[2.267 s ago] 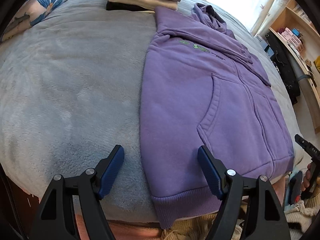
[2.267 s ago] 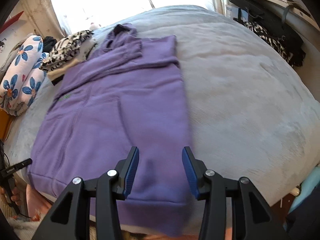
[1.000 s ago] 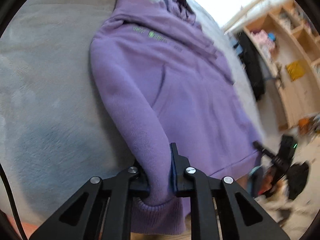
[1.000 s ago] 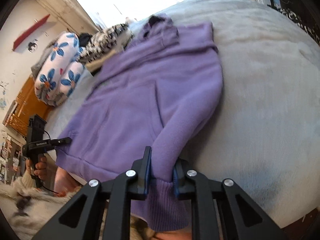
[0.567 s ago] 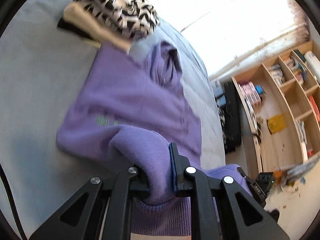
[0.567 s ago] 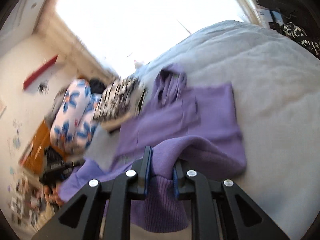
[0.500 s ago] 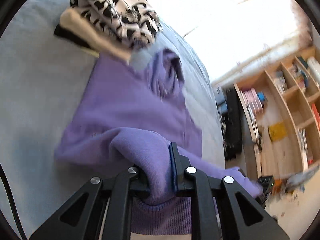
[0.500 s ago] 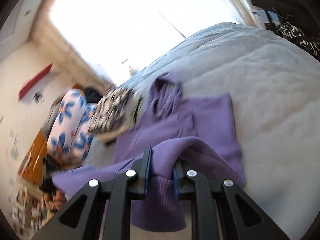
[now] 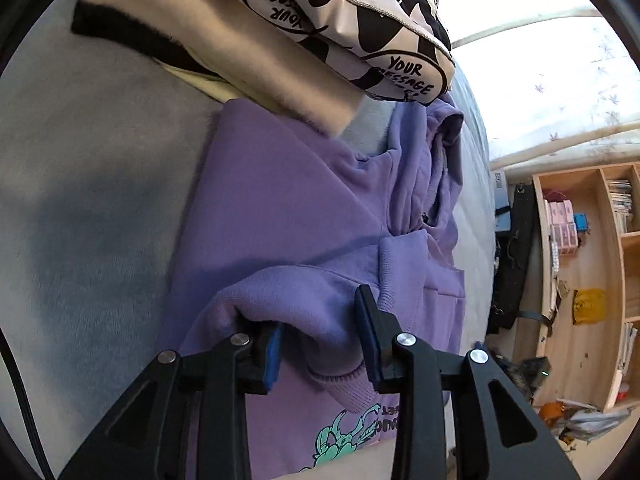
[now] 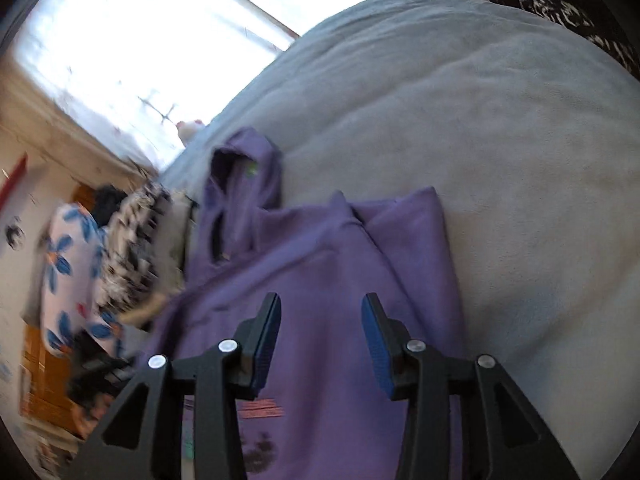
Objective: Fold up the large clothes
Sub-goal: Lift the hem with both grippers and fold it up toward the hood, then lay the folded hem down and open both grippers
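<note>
A purple hoodie (image 9: 288, 216) lies on a grey blanket (image 9: 80, 168), its bottom half folded up over the chest so a teal back print shows near me. My left gripper (image 9: 320, 340) has its jaws parted, with the ribbed hem bunched loosely between them. In the right wrist view the hoodie (image 10: 340, 288) lies flat below my right gripper (image 10: 320, 332), which is open and empty just above the fabric. The hood points away toward the window.
A stack of folded clothes (image 9: 320, 20), black-and-white print on top, sits just beyond the hoodie's shoulder. A flowered pillow (image 10: 68, 264) lies at the left. Wooden shelves (image 9: 592, 264) stand off the bed's right side. Bare grey blanket (image 10: 520, 160) spreads to the right.
Both grippers carried the hem up over the hoodie toward the hood, then opened. The right has let go of the fabric; the left jaws have parted around the hem.
</note>
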